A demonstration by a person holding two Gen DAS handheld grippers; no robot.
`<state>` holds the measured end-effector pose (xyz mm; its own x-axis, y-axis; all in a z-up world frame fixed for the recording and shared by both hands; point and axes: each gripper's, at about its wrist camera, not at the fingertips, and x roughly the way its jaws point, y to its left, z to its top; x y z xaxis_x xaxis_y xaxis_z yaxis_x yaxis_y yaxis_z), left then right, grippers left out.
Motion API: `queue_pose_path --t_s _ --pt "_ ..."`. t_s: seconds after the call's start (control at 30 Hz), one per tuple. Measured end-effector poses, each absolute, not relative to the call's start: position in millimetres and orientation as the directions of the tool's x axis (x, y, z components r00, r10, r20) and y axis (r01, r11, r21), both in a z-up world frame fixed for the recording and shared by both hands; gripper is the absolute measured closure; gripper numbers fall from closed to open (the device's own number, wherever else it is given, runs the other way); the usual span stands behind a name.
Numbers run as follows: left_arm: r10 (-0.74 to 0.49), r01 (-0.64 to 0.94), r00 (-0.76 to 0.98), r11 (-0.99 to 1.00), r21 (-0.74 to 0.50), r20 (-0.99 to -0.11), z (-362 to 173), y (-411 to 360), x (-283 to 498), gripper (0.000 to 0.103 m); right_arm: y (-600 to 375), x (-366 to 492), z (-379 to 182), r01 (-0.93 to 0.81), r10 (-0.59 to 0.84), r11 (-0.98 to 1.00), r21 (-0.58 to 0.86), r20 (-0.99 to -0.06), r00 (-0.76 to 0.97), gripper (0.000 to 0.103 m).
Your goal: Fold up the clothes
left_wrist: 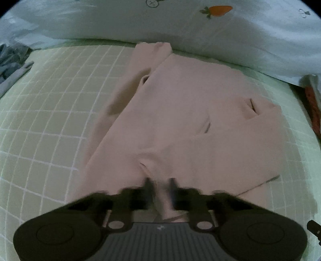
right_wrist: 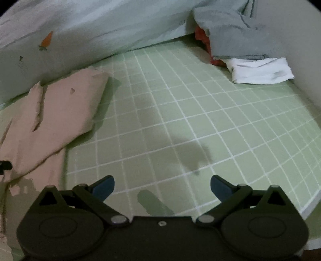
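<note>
Two tools are in our hands. Our left tool [left_wrist: 160, 185] has its fingers drawn close together on a pinched fold of the pink garment [left_wrist: 186, 120], at the hem nearest us; the fingertips are blurred, but pink cloth runs up between them and down toward the tool body. Our right tool [right_wrist: 162, 186] stands wide, its blue-padded fingertips [right_wrist: 104, 187] far apart with nothing between them, hovering over bare bed sheet.

Outward from the left tool, the pink garment lies spread on the green sheet with its white grid [left_wrist: 50, 112]. It reaches from our grip to the far side, where its far end touches the pale quilt printed with an orange carrot [left_wrist: 220, 10]. One long narrow part lies along the garment's left edge, and a few small slits or creases show near the middle and right. In the right wrist view the same garment sits at the left, folded over itself in layers, well apart from the open tool.

Farther out in that view, a heap of clothes rests in the far right corner of the bed against the wall: a grey piece [right_wrist: 230, 34] on top, something red-orange [right_wrist: 202, 38] under it, and a white piece [right_wrist: 260, 70] in front.
</note>
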<state>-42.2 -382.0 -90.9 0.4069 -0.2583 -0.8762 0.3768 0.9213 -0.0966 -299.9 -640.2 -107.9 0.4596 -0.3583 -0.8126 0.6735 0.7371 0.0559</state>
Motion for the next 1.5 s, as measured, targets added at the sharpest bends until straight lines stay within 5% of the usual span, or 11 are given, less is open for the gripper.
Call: queue_pose_path --t_s 0.43,0.87,0.93,1.07,1.2,1.5 --pt "-0.302 0.343 0.603 0.934 -0.102 -0.739 0 -350 -39 0.101 -663 -261 -115 0.624 -0.304 0.776 0.091 -0.813 0.496 0.0" --pt "-0.2 0.161 0.749 0.98 -0.119 -0.631 47 -164 113 0.1 -571 -202 -97 0.704 -0.41 0.705 0.083 -0.762 0.501 0.0" --pt "-0.147 0.089 0.733 0.989 -0.121 -0.664 35 -141 133 0.093 -554 -197 -94 0.722 -0.433 0.687 0.082 -0.751 0.498 0.0" --pt "-0.134 0.096 0.696 0.991 -0.093 -0.705 17 -126 141 0.029 -524 -195 -88 0.743 -0.46 0.663 0.091 -0.733 0.501 0.0" --pt "-0.225 0.19 0.661 0.973 -0.131 -0.716 2 -130 126 0.021 -505 -194 -91 0.728 -0.479 0.685 0.001 -0.753 0.452 0.0" --pt "-0.328 0.334 0.574 0.93 -0.151 -0.75 -28 -174 50 0.02 -492 -213 -103 0.702 -0.478 0.708 -0.084 -0.788 0.389 0.005"
